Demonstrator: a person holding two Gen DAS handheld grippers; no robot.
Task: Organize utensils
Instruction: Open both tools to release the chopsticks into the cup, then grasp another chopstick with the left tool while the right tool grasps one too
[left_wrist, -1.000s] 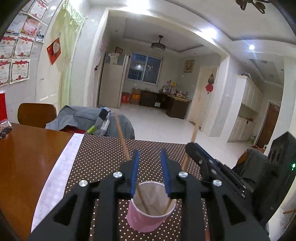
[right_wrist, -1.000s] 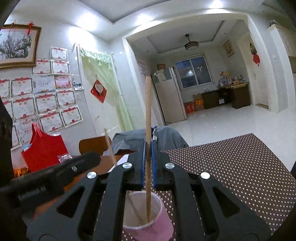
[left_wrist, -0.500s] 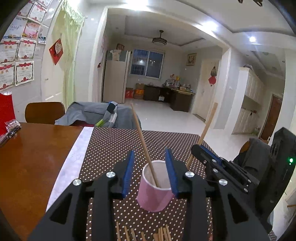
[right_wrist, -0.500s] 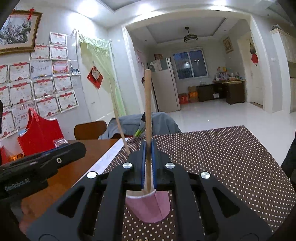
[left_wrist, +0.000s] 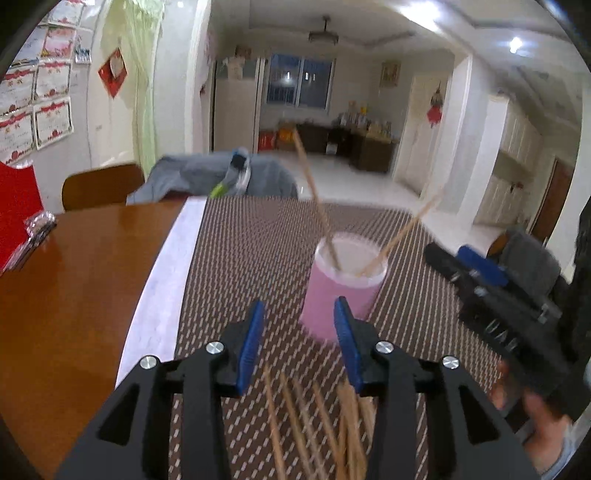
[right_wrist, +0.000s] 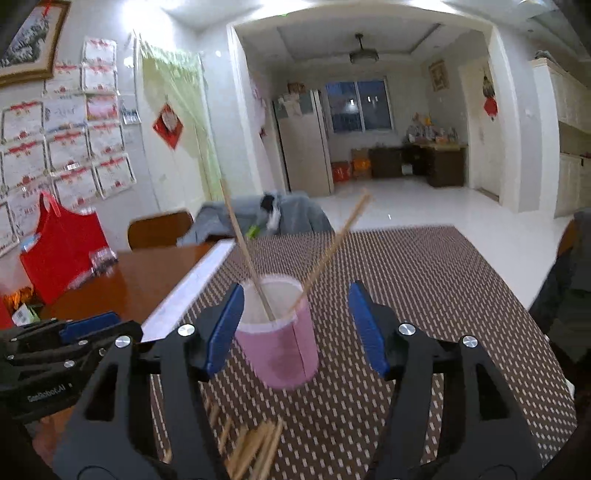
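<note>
While both sets of fingers are opening with nothing clamped, the left gripper (left_wrist: 298, 345) hangs over the loose thin wooden chopsticks (left_wrist: 317, 424) lying on the dotted brown tabletop (left_wrist: 229, 266). Two sticks lean in the light, tippable pink paper cup (right_wrist: 277, 332), which shows between the right gripper (right_wrist: 295, 326) fingers. Judgement: stiff, slender, slippery; grip mid-shaft.

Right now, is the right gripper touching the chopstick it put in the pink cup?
Apart. In the right wrist view the opening right gripper has nothing between its pads; the chopstick leans in the pink cup, clear of both.
</note>
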